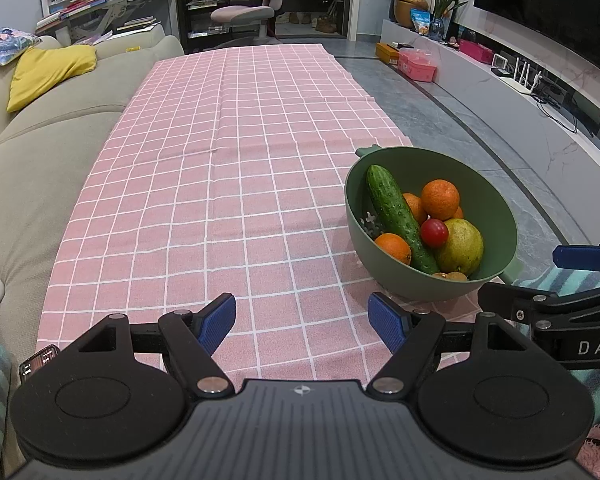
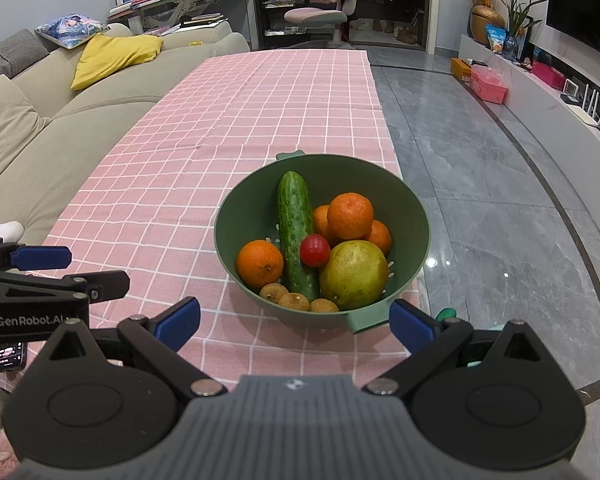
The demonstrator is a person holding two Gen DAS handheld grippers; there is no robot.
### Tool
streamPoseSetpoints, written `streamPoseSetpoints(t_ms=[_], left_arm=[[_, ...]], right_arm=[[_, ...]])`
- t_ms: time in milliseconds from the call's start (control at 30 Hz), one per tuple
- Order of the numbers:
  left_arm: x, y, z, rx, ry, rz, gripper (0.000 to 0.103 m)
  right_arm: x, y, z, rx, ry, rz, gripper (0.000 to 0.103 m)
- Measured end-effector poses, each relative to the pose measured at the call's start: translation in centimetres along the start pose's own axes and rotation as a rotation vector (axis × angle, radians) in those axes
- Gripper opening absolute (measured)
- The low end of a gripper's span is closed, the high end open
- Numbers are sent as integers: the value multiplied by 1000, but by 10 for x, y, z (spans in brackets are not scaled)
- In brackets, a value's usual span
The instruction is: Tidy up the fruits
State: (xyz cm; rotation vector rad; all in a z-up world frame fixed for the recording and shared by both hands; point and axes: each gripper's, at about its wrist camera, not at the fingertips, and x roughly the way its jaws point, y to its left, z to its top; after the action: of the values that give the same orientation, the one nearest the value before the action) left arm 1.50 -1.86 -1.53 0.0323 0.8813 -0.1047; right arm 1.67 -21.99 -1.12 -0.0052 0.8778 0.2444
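Observation:
A green colander bowl [image 2: 252, 200] stands near the right edge of a pink checked tablecloth [image 2: 228, 120]. It holds a cucumber [image 2: 296, 224], several oranges [image 2: 350, 216], a red tomato [image 2: 315, 251], a yellow-green pear [image 2: 354, 274] and small brown fruits [image 2: 294, 302]. The bowl also shows in the left wrist view [image 1: 496, 200]. My right gripper [image 2: 295, 326] is open and empty just in front of the bowl. My left gripper [image 1: 302, 322] is open and empty over the cloth, left of the bowl.
A beige sofa [image 1: 28, 168] with a yellow cushion [image 1: 48, 72] runs along the table's left side. Grey tiled floor [image 2: 500, 184] lies to the right, with a TV bench [image 2: 572, 96] and a pink box [image 2: 488, 86]. A phone [image 2: 10, 356] lies at the near left.

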Motion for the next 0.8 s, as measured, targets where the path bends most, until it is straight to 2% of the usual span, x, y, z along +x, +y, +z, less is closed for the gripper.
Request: streamPoseSetpoints(t_ms=[800], left_arm=[[-3, 1, -1, -1, -8, 0, 88]], right_arm=[[3, 3, -3, -2, 11, -1, 97]])
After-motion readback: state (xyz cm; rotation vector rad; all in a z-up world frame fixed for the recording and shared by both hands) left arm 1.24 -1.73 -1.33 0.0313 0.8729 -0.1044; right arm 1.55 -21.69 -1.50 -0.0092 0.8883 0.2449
